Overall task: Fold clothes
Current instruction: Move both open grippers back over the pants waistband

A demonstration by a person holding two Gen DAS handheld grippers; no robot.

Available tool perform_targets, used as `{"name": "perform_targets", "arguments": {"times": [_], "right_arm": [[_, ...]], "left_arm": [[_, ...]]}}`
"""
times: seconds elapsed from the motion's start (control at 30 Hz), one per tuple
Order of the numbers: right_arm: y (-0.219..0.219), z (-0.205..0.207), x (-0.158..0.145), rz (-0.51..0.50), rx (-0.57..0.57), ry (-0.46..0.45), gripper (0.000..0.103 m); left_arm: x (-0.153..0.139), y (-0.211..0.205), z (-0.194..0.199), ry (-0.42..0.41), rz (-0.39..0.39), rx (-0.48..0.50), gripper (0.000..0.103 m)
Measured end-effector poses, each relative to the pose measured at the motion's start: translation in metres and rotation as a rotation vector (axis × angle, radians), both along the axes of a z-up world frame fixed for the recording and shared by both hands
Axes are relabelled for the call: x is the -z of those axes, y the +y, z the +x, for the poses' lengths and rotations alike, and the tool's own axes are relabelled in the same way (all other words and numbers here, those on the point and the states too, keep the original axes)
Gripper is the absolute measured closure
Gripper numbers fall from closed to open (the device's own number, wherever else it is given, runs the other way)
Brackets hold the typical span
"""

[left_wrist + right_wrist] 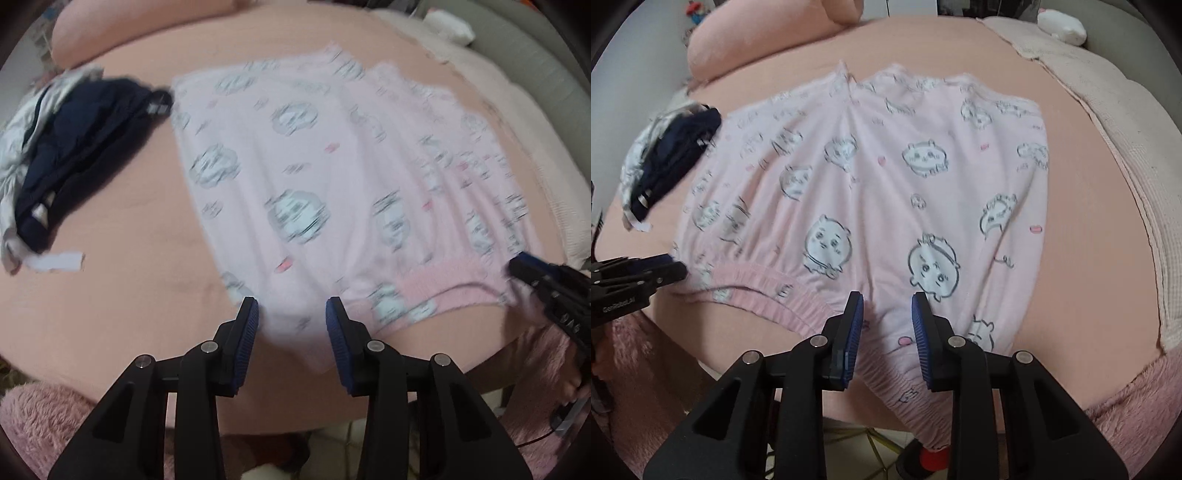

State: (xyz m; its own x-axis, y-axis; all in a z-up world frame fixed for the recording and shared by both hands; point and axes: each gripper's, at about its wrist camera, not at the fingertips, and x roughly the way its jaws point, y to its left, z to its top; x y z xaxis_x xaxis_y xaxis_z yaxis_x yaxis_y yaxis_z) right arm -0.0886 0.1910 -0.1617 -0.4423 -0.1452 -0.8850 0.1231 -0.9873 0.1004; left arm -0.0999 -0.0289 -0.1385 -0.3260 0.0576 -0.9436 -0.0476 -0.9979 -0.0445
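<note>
The left gripper (291,314) stands with its jaws wide apart over the near left corner of the pink printed shorts (871,192), the cloth lying loose between the blue pads (246,332) with no pinch on it. The right gripper (887,314) is likewise spread wide at the waistband (768,286), straddling the elastic near the right corner without closing on it. Seen from the left wrist, the right gripper's tip sits at the waistband's far end, though blur hides its jaws there.

The shorts lie spread flat on the peach bedsheet (1082,221), waistband toward the holder and leg hems away. Left of the shorts, just beside their far corner, is a heap of dark navy and white clothing (74,147). Beyond the shorts rests a pink pillow (757,48), and to their right a cream blanket (1126,147).

The step in hand looks like taking hold of the waistband corners. To do it well, each pad pair should close on both layers right at the elastic, at matching distances from the side seams, so the lift stays level and the fold lands square.
</note>
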Motion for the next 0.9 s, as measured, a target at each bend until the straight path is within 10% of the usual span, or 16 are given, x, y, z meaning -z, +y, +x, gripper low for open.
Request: {"name": "perform_targets", "arguments": {"times": [0.23, 0.43, 0.67, 0.9], "right_arm": [[-0.001, 0.001, 0.013, 0.107, -0.033, -0.040, 0.076], [0.013, 0.014, 0.007, 0.081, -0.018, 0.021, 0.076], [-0.013, 0.003, 0.015, 0.164, -0.071, 0.021, 0.074], [0.028, 0.031, -0.001, 0.060, -0.019, 0.014, 0.069]], "left_arm": [[0.009, 0.004, 0.013, -0.047, -0.033, 0.018, 0.060], [-0.011, -0.015, 0.027, 0.053, 0.195, -0.034, 0.060], [0.020, 0.006, 0.017, -0.014, 0.061, 0.036, 0.052], [0.005, -0.021, 0.044, 0.028, 0.172, -0.020, 0.052]]}}
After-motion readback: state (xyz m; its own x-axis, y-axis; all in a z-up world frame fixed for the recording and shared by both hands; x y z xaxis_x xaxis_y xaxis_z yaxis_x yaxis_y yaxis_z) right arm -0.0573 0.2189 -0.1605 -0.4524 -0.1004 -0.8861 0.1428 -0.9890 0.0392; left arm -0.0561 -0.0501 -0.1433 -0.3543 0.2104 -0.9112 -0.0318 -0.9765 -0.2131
